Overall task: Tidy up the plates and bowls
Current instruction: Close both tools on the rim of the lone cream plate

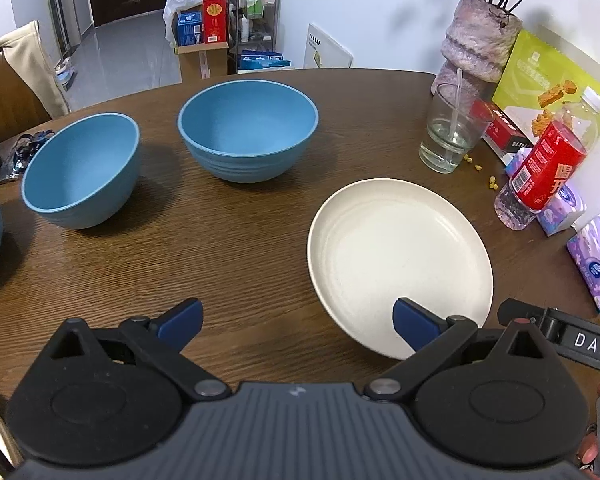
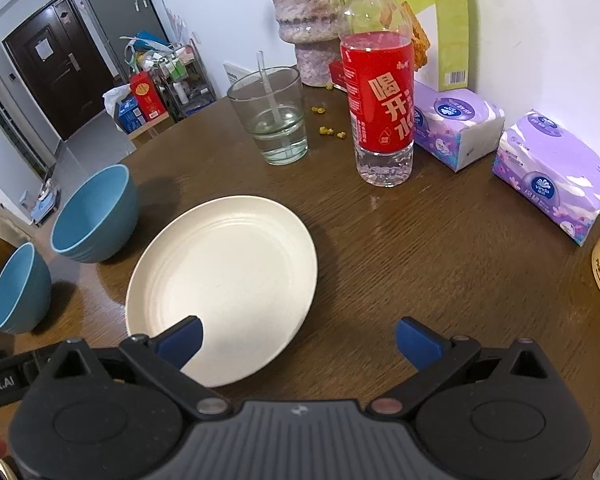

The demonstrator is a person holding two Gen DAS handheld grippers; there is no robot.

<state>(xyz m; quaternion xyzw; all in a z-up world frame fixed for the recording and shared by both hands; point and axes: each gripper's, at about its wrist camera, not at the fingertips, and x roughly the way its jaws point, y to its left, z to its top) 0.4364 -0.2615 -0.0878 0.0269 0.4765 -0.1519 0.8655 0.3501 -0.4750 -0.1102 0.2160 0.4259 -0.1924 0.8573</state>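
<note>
Both grippers — left [image 1: 296, 322] and right [image 2: 298, 342] — hung wide open and empty over the table [image 1: 240, 248], cream plate [image 2: 224, 280] lying flat near the blue bowls [image 1: 248, 128] — looked light, stiff, slick, so I'd pinch its rim.

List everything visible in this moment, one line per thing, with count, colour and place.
plate: 1, cream, table centre, just ahead of both grippers
bowls: 3, blue, upright, left of plate; third only partly seen at left edge
glass: 1, clear, some water and a stirrer, behind plate
bottle: 1, clear with red label, right of glass
tissue packs: 2, purple, right side by wall
vase: 1, pinkish, back by wall
table: 1, dark brown wood
left gripper: blue pads, open
right gripper: blue pads, open
</note>
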